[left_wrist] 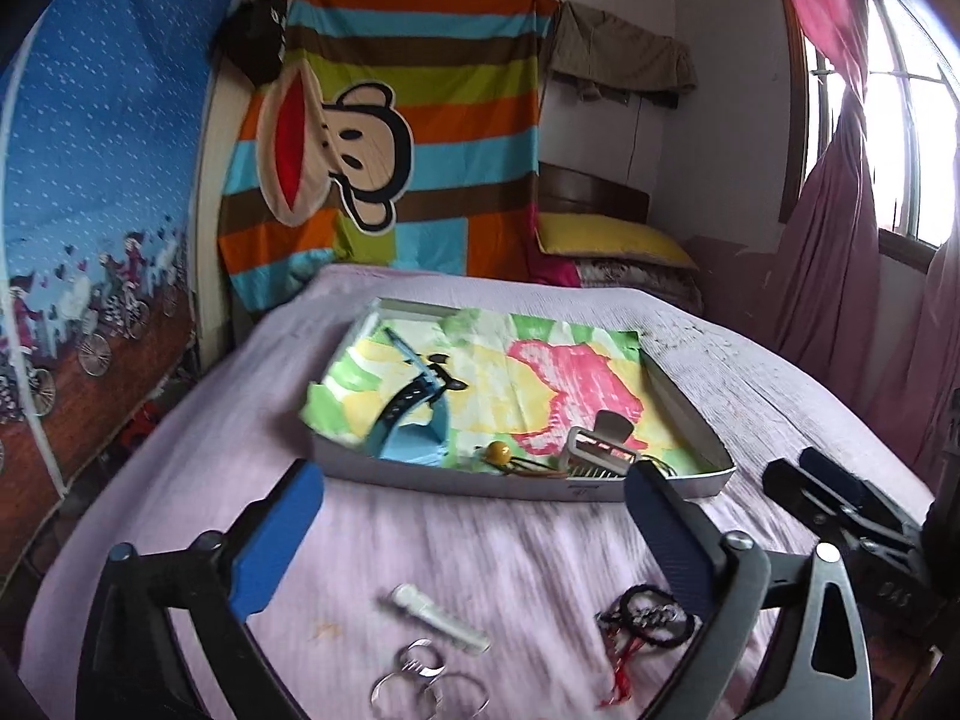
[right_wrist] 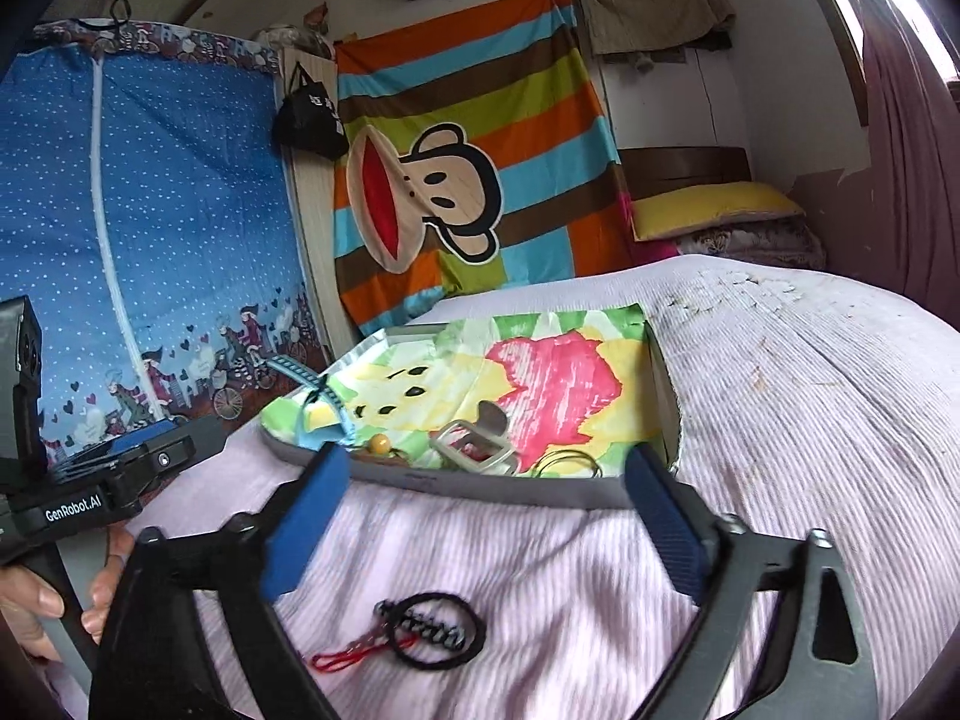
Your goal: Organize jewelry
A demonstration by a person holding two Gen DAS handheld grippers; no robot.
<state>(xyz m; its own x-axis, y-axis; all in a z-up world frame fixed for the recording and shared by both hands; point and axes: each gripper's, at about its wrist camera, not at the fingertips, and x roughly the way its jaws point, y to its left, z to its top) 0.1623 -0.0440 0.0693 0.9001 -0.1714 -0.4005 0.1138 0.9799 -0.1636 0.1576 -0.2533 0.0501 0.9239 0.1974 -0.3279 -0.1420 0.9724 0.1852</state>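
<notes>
Two grippers are held above the lilac bedspread, jaws spread wide and holding nothing: the left gripper and the right gripper. A black cord bracelet with a red tassel lies between the right fingers. Silver rings and a white clip lie near the left gripper. The grey tray, lined with coloured paper, holds a blue watch and a yellow bead.

A tray sits mid-bed, with a watch at its left end, a bead in the middle and a hair claw to the right. Nearer on the bed lie a small tube, rings before it, and a cord bracelet to the right.
</notes>
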